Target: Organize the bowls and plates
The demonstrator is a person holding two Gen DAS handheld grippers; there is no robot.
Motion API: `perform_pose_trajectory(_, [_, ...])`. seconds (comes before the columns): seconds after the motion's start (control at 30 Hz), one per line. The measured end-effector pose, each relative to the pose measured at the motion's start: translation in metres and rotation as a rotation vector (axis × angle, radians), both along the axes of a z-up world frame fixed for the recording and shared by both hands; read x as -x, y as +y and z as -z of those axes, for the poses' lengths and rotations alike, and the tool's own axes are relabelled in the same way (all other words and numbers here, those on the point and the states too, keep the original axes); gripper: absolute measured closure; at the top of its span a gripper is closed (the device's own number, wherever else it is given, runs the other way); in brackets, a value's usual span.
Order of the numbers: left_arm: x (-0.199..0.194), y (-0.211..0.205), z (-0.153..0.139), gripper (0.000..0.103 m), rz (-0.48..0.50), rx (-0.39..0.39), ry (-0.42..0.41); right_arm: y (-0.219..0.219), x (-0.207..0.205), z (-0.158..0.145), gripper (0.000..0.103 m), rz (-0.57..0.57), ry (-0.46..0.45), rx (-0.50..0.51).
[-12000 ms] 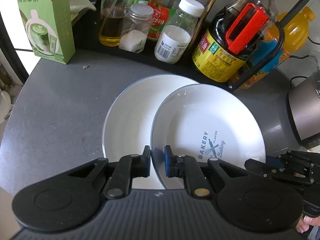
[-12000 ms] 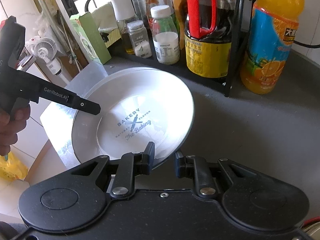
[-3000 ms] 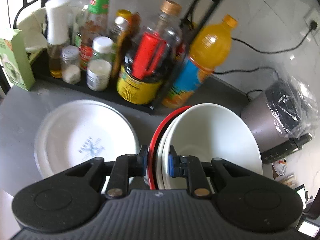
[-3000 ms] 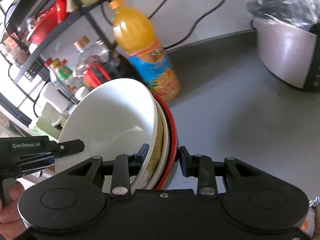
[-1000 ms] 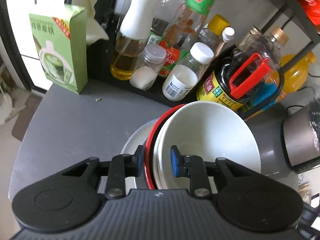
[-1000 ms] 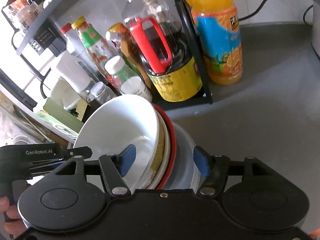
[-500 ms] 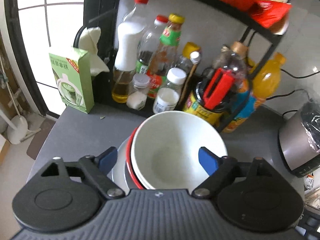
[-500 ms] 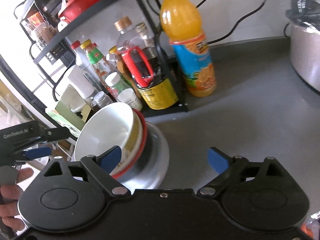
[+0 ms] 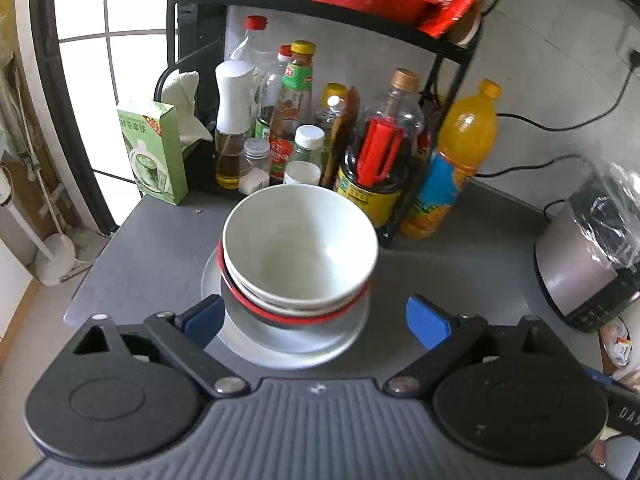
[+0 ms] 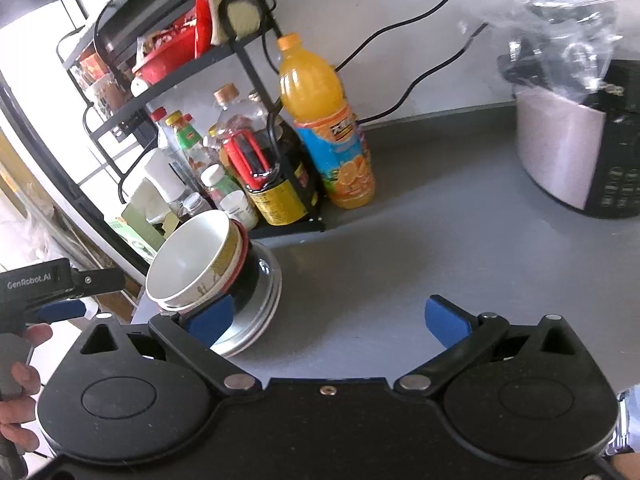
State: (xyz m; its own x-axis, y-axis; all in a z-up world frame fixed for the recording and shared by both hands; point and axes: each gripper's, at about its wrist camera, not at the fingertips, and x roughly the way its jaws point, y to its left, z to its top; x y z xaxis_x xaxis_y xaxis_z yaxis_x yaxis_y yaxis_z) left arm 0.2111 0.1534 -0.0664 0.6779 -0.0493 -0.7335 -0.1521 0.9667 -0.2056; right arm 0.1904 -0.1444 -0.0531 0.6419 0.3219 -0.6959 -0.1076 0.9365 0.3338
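A stack of bowls [image 9: 300,248], white on top with a red-rimmed one beneath, sits on the stacked white plates [image 9: 288,344] on the grey counter [image 9: 460,272]. My left gripper [image 9: 316,322] is open and empty, held back above the near rim of the plates. In the right wrist view the bowl stack [image 10: 192,264] and plates [image 10: 260,312] are at the left. My right gripper [image 10: 328,320] is open and empty, to the right of the stack. The left gripper [image 10: 60,304] shows at the far left.
A black rack [image 9: 400,36] with oil, sauce and spice bottles stands behind the stack. An orange juice bottle [image 9: 456,160] stands to its right, a green carton [image 9: 154,152] to its left. A plastic-covered cooker [image 9: 592,264] is at the right. The counter's left edge [image 9: 92,272] drops off.
Both grippers have let go of the bowl stack, opened wide and pulled back and up. The bowls now rest on the plates.
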Motion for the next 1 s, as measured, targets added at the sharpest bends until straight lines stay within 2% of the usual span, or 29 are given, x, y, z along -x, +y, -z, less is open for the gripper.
perform_pose_trajectory(0.17, [0.025,-0.019,-0.011,0.001,0.013,-0.014,-0.028,-0.018,0.016,-0.013,0.000,0.002,-0.026,0.006])
perform_pose_trajectory(0.4, [0.057,-0.034,-0.031,0.000,0.006,-0.023,-0.080,-0.038,0.039,-0.035,0.000,-0.014,-0.082,0.015])
perform_pose_trajectory(0.57, [0.077,-0.039,-0.042,0.000,0.003,0.027,-0.110,-0.050,0.055,-0.046,0.000,-0.018,-0.110,0.013])
perform_pose_trajectory(1.0, [0.138,-0.060,-0.061,0.000,-0.040,0.030,-0.172,-0.078,0.098,-0.066,0.000,-0.051,-0.135,0.016])
